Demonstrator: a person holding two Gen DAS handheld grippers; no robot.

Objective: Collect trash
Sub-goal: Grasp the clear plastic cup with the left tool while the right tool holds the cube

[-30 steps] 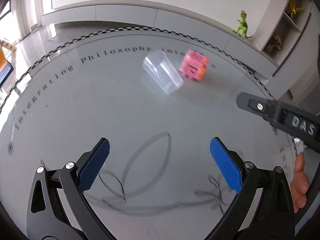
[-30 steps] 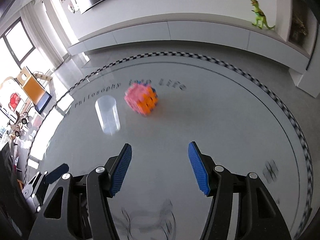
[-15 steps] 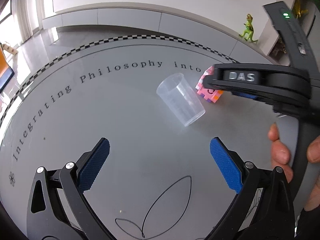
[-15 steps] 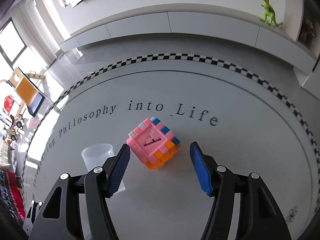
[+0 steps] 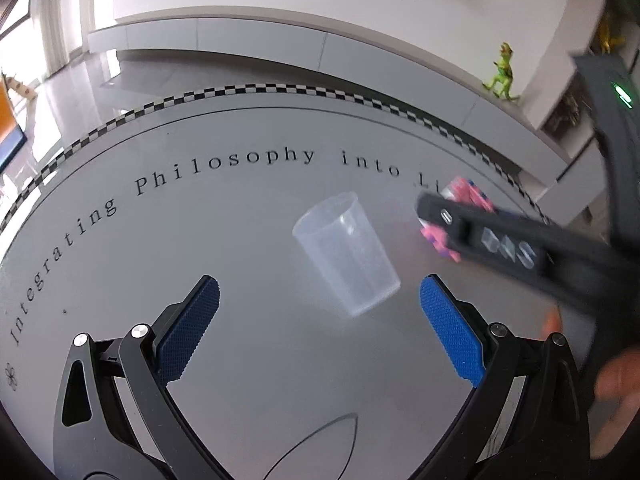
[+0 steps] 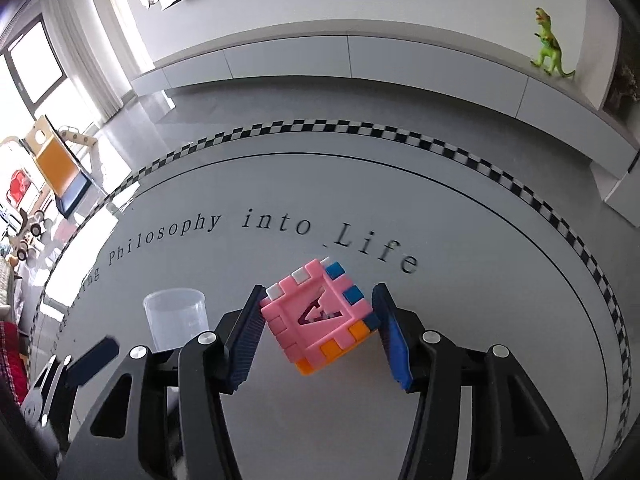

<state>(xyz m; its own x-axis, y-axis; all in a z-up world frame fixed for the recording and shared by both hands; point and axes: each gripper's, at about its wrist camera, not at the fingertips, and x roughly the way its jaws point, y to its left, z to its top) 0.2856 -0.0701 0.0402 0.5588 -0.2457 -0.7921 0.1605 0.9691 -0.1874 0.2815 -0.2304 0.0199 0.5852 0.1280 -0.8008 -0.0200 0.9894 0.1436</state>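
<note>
Straddling the pink foam puzzle cube (image 6: 320,320), the right tongs (image 6: 320,336) have one blue pad at each side of it; the left pad touches the cube's left corner, while the right pad sits just beside the blue and orange edge, and whether it presses there cannot be told, so the grip is not confirmed as clenched. The cube stands tilted on the round grey desk (image 6: 480,280), just below the printed word "Life", with a cut-out shape in its pink face and white, blue and orange tabs along its edges. To its left a clear plastic cup (image 6: 176,316) stands near the left finger. From the left wrist view, the left tongs (image 5: 316,320) are released, their blue pads spread wide above the desk (image 5: 160,240), and the cup (image 5: 346,252) appears between and beyond them, touching neither pad. The right tongs (image 5: 440,216) reach in from the right of that view, blurred, with the cube (image 5: 466,196) partly hidden behind one dark finger. A green toy dinosaur (image 6: 550,44) stands on the white ledge behind the desk, well apart from everything else.
</note>
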